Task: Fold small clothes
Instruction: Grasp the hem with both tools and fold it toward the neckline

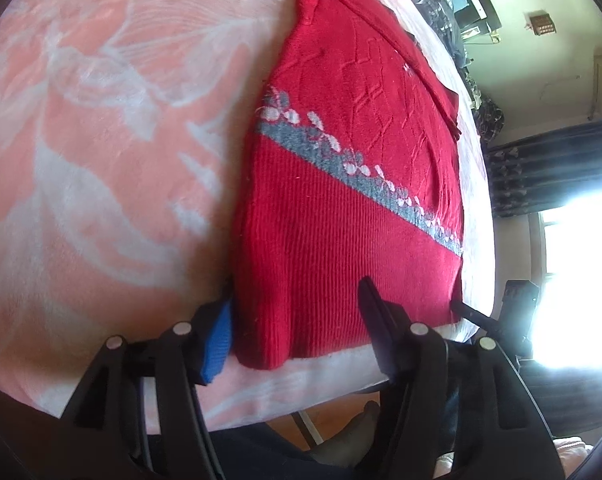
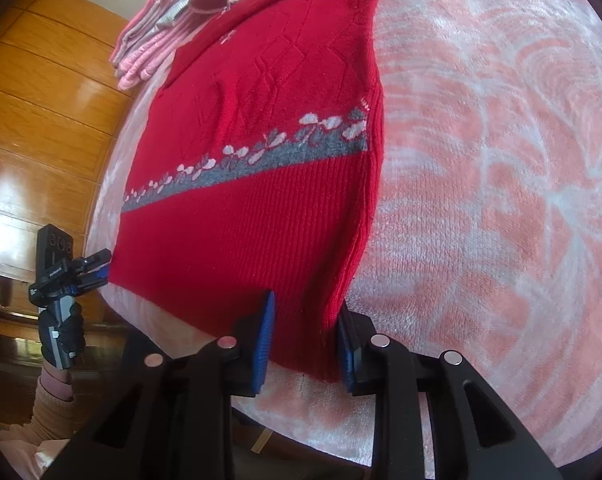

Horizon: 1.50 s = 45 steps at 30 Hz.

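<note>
One red sweater (image 1: 341, 168) lies flat on the pink-and-white blanket (image 1: 101, 140), with a grey band of white flowers running across it. Its far end, toward the collar, runs out of frame in both wrist views, so the neckline and sleeves cannot be made out.

In the left wrist view, the left gripper (image 1: 297, 312) sits at the sweater's near hem with its fingers spread wide: the blue-padded one is just off the sweater's left edge on the blanket, the other rests on top of the knit. Whether any cloth is caught between them cannot be told. To the right of the sweater, window glare washes out the room.

In the right wrist view, a gloved hand (image 2: 63, 336) holds the other tool at the sweater's left corner. A stack of pink folded clothes (image 2: 169, 24) lies beyond the sweater, against its far left side; the number of pieces is unclear. The right gripper (image 2: 305, 320) straddles the sweater's near right corner, its two blue pads apart with the folded edge between them, not visibly pinched.
</note>
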Available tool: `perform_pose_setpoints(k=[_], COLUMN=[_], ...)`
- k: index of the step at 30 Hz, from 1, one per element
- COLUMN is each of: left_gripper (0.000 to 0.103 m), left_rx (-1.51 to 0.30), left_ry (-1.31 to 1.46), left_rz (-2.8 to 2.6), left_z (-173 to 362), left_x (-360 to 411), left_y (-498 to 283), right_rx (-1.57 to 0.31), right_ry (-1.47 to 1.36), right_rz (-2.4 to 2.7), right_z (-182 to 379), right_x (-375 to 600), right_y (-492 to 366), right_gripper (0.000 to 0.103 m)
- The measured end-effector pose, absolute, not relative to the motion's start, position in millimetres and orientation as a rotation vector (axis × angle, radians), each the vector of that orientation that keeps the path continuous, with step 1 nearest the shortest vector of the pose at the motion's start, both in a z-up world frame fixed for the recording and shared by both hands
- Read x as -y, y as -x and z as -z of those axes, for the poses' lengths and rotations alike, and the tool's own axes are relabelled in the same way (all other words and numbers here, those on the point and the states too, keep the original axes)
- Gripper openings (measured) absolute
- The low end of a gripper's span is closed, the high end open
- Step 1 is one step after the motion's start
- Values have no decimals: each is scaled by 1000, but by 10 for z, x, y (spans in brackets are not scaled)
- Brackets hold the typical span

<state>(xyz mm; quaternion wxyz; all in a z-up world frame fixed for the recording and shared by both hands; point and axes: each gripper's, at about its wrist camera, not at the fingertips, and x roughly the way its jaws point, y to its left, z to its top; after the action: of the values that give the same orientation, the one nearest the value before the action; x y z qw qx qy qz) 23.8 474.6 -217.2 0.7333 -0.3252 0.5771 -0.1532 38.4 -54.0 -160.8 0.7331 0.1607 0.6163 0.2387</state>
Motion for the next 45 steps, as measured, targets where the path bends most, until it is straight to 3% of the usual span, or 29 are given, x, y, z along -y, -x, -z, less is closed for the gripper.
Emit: perform_pose_setpoints(k=[2,4,7,16,28,45], left_gripper=[40,9,7,6,6,11], left_rx=[-1272,-1291,-1290,-1141,-934,-1094], left_ry=[674,677,703,777,871,872], left_rz=[326,338,328,396,388,260], left_z=[2146,2176,2222,1783,1350,2062], left_x=[-4693,-4675,-4677,-4772,-5032,-5127], left_y=[-240,-247,-224,-359,-1376,-2846], right_rx=[-1356,-1355,-1345,-1240,-1085,-1263], right_ry=[-350,-362,-370,-601,-747,-754], right_rz=[-528,-536,-552,-644,-571,-408], right_z=[1596,1590,1558,1184,721,1559], right_x=[538,557,569,793,1103,975], right_y=[-383,-385,-378,-495,-1473,-3073], right_gripper=[20,11,4,4,4,4])
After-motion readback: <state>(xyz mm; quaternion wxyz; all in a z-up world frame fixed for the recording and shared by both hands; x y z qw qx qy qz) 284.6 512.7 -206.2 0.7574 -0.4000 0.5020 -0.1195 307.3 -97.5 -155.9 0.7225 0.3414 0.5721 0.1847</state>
